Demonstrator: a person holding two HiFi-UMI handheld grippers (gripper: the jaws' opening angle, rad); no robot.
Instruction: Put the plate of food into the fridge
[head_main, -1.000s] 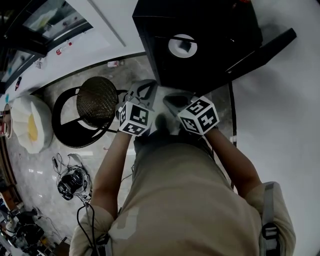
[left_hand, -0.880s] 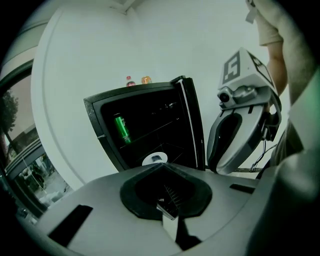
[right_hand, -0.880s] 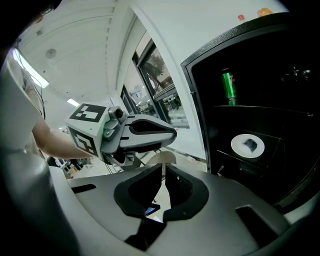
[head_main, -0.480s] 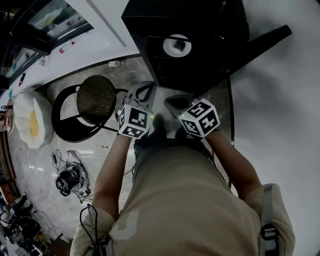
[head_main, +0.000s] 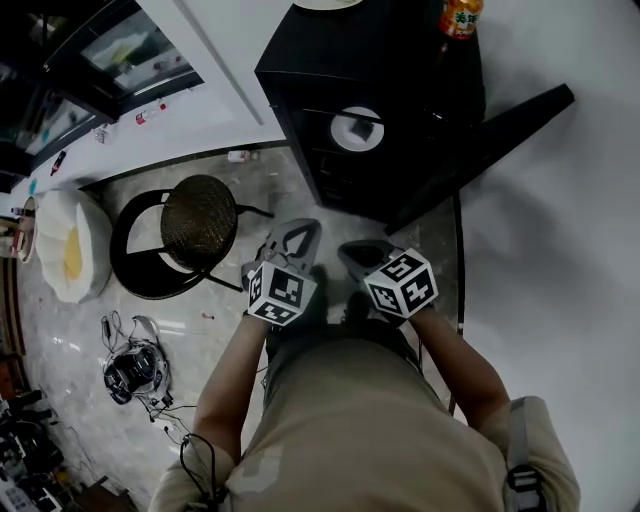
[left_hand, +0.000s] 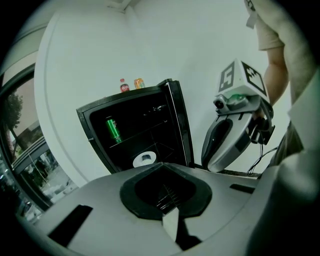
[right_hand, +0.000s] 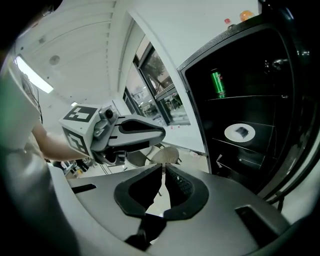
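Plainly, the black fridge (head_main: 380, 110) stands open at 12 o'clock from both hands in the head view, well apart from them. Its door (head_main: 490, 150) is swung out on the right, its long edge running from about 8 o'clock up to 2 o'clock.

The left tongs (head_main: 293, 238) and right tongs (head_main: 362, 258) hang side by side near the person's waist, both pointing toward the fridge. The left pair is pressed fully together with nothing between the jaws. The right pair shows only a thin slit and holds nothing either.

The plate (head_main: 357, 128) already sits inside the fridge on a middle shelf, one level below the shelf with a green can (left_hand: 113, 129). It lies at 12 o'clock from the tongs. It is round, white and flat, resting level, with a small dark piece of food (head_main: 362, 127) at its centre.

Judging by this, the placing is done and what remains is to shut the door. The right hand is the nearer one, with the door's free edge at roughly 1 o'clock from it.
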